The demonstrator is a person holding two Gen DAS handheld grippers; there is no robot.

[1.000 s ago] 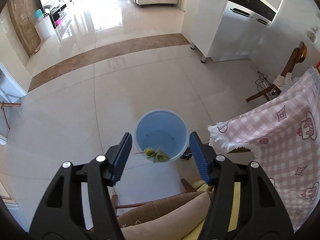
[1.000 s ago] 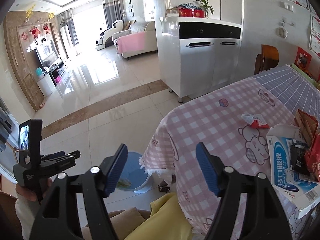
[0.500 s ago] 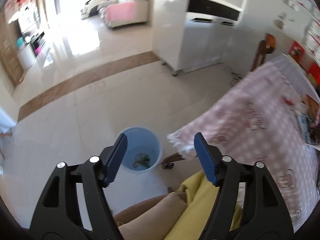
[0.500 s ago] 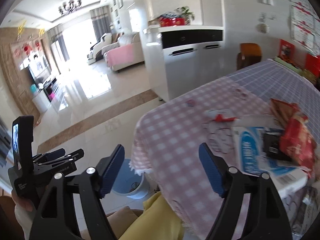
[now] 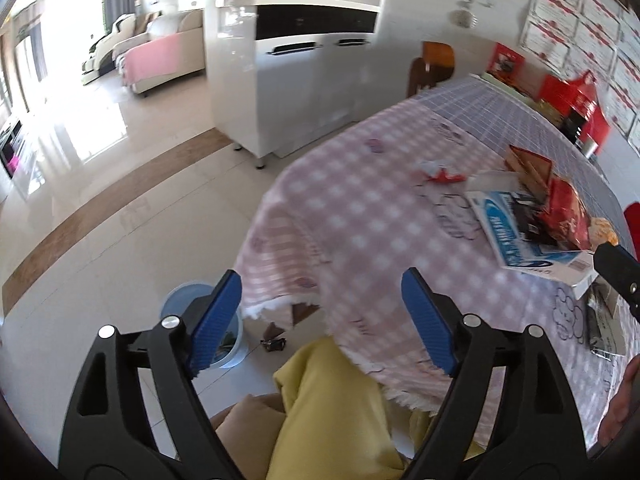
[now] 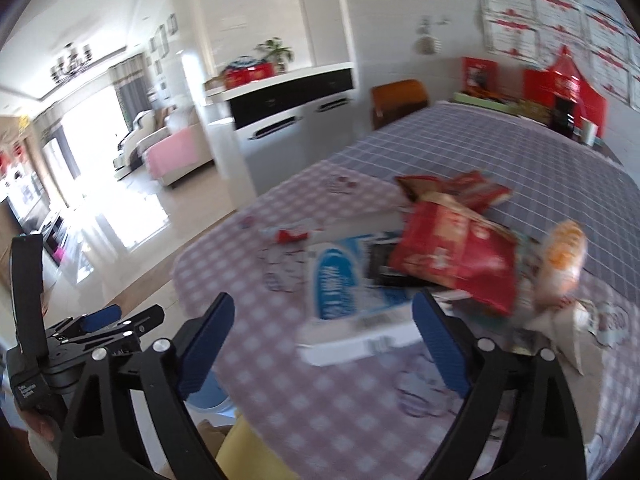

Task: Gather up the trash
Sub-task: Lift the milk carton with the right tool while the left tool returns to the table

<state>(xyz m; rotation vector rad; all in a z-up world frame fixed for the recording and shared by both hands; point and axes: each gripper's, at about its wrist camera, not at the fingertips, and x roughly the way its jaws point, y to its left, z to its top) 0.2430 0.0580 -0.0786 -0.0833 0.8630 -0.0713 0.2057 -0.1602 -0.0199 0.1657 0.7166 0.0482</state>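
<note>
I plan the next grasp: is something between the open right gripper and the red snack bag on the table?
Nothing visible blocks the right gripper from the red snack bag; only the white and blue flat box, under the bag, lies between.

A loose heap of trash is seen on the checked-cloth counter (image 6: 360, 408): a flat blue-and-white box (image 6: 344, 280), a crumpled red snack bag (image 6: 456, 256) lying across it, and a small red-and-white wrapper (image 5: 440, 174) apart. A blue bin (image 5: 236, 344) stands on the floor beside the counter.
</note>
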